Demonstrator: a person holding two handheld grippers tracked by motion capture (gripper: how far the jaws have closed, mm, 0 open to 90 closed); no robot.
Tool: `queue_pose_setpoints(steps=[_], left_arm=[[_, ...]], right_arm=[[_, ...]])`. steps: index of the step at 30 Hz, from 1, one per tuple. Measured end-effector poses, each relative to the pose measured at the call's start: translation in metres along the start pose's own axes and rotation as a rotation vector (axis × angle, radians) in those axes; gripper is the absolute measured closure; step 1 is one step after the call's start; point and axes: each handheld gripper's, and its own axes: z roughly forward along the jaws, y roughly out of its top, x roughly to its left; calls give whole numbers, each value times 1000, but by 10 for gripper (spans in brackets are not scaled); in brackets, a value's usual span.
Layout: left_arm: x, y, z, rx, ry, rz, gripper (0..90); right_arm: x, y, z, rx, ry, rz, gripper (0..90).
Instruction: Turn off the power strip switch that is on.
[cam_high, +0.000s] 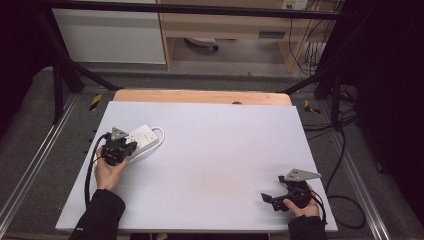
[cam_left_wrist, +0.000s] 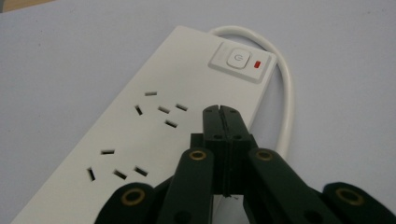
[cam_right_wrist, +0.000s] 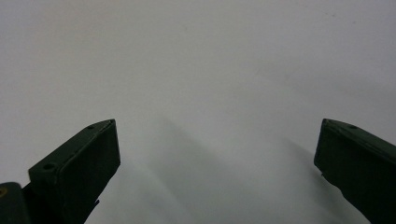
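Observation:
A white power strip (cam_high: 145, 137) (cam_left_wrist: 154, 121) lies at the left of the white table, its white cable (cam_left_wrist: 286, 88) looping around the far end. Its switch (cam_left_wrist: 237, 59) with a red light (cam_left_wrist: 257, 64) sits at that end. My left gripper (cam_high: 120, 146) (cam_left_wrist: 221, 112) hovers over the strip's near part, jaws pressed together with nothing between them, tips short of the switch. My right gripper (cam_high: 274, 199) (cam_right_wrist: 215, 140) rests low at the table's front right, jaws wide apart over bare tabletop.
The white table top (cam_high: 215, 150) has a wooden strip (cam_high: 200, 96) along its far edge. Black frame posts stand at both sides. Cables (cam_high: 345, 165) trail on the floor at the right.

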Motion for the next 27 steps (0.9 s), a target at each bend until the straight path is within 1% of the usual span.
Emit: queue_pose_setpoints(steps=[6, 12, 15, 17, 20, 21, 27], left_arm=[[-1, 0, 0, -1, 10, 8, 900], [0, -1, -1, -1, 6, -2, 900], [0, -1, -1, -1, 5, 2, 900], [1, -2, -1, 7, 2, -4, 900], [2, -3, -1, 4, -3, -10, 900], [3, -4, -1, -1, -8, -18, 900], [3, -4, -1, 0, -7, -13, 900]], right_arm=[[0, 0, 0, 0, 1, -1, 8], [0, 0, 0, 2, 0, 1, 8], [0, 0, 0, 2, -1, -1, 8], [0, 0, 0, 2, -1, 1, 8], [0, 0, 0, 3, 0, 1, 8], [0, 0, 0, 2, -1, -1, 8], [0, 0, 0, 2, -1, -1, 8]])
